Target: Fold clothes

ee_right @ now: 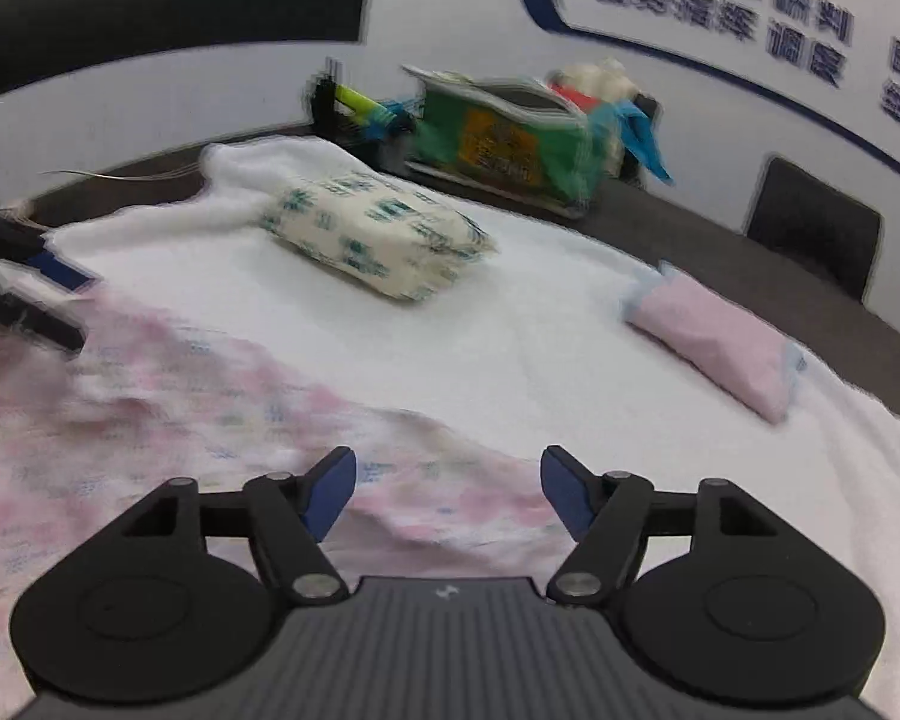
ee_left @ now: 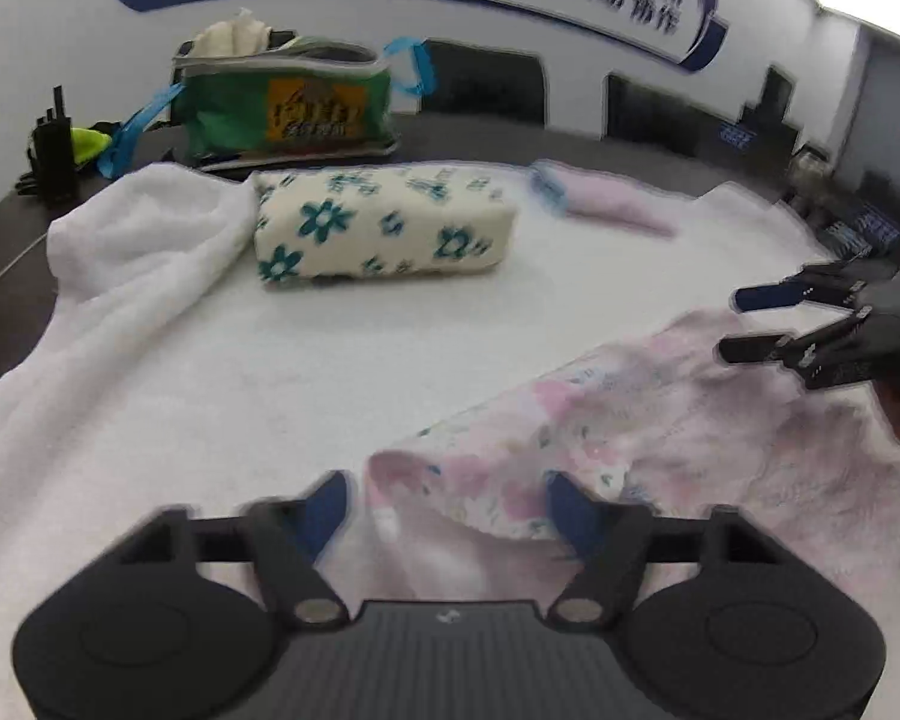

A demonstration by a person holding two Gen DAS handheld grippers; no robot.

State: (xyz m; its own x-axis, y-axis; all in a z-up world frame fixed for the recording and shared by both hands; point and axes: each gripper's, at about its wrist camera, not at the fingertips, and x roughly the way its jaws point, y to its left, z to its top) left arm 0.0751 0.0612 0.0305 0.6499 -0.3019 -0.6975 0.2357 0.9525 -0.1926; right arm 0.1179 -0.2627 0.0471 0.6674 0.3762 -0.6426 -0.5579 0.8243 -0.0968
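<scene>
Pink floral garment [ee_left: 600, 438] lies loose and rumpled on the white towel [ee_left: 270, 372] that covers the table — not flat, not squared, one edge turned up near the left gripper [ee_left: 447, 507]. Left gripper's jaws are spread wide, empty, straddling that turned-up edge without pinching it. Right gripper [ee_right: 447, 483] is likewise released, jaws apart, poised over the garment's far hem; in the left view it shows side-on at the cloth's other end, both fingers clear of the fabric.

Farther back on the towel: a cream bundle with teal flowers [ee_left: 378, 228], folded into a tight block, and a small pink folded piece [ee_right: 714, 336] well apart from it. Green bag [ee_left: 282, 102] stands behind, off the towel.

Judgement: two pieces lie folded; the pink floral one is the piece in hand, and the step looks like taking hold of two edges or corners. Whether this is to spread it or to carry a fold over, the pictures do not settle. Next move calls for both jaws to close on a single layer at matching points — motion blur hides the exact hem line.
</scene>
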